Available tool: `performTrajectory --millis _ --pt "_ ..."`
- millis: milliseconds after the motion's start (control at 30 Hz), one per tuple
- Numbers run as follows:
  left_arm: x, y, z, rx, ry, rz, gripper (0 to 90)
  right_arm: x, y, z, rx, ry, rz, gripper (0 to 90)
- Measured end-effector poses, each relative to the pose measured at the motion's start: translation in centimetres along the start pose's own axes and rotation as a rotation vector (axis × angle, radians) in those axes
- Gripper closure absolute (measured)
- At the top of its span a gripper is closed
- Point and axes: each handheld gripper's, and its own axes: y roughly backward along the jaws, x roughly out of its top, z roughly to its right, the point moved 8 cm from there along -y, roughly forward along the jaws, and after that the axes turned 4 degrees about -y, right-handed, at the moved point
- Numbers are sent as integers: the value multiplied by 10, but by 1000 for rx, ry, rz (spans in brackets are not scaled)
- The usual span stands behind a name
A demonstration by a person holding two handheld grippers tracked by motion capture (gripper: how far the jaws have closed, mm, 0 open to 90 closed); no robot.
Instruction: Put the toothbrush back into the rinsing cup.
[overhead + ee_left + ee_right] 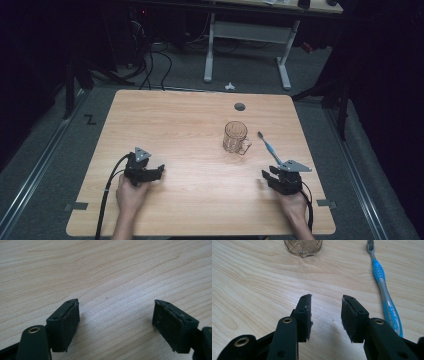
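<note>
A dim room with cables on a grey floor is seen behind a pale wooden tabletop (pixel 165 120). Near its right half, a clear ribbed glass mug with a handle (pixel 235 138) stands upright, and a blue-and-grey plastic toothbrush (pixel 384 291) lies flat just beside it, apart from the glass. The right gripper (pixel 325 315) is rested low near the brush handle, jaws spread and empty; the left gripper (pixel 116 322) is held well apart, jaws spread wide over bare wood. A slip is judged likely if the thin, flat brush is pinched off-centre, and the mug could be knocked by a careless swing.
</note>
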Motion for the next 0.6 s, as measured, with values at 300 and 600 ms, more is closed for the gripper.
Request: performTrajectory --millis 300,600 --pt "0 0 0 0 0 0 224 0 9 6 10 -31 6 603" --pt "0 0 0 0 0 -1 224 -8 16 11 1 -52 5 619"
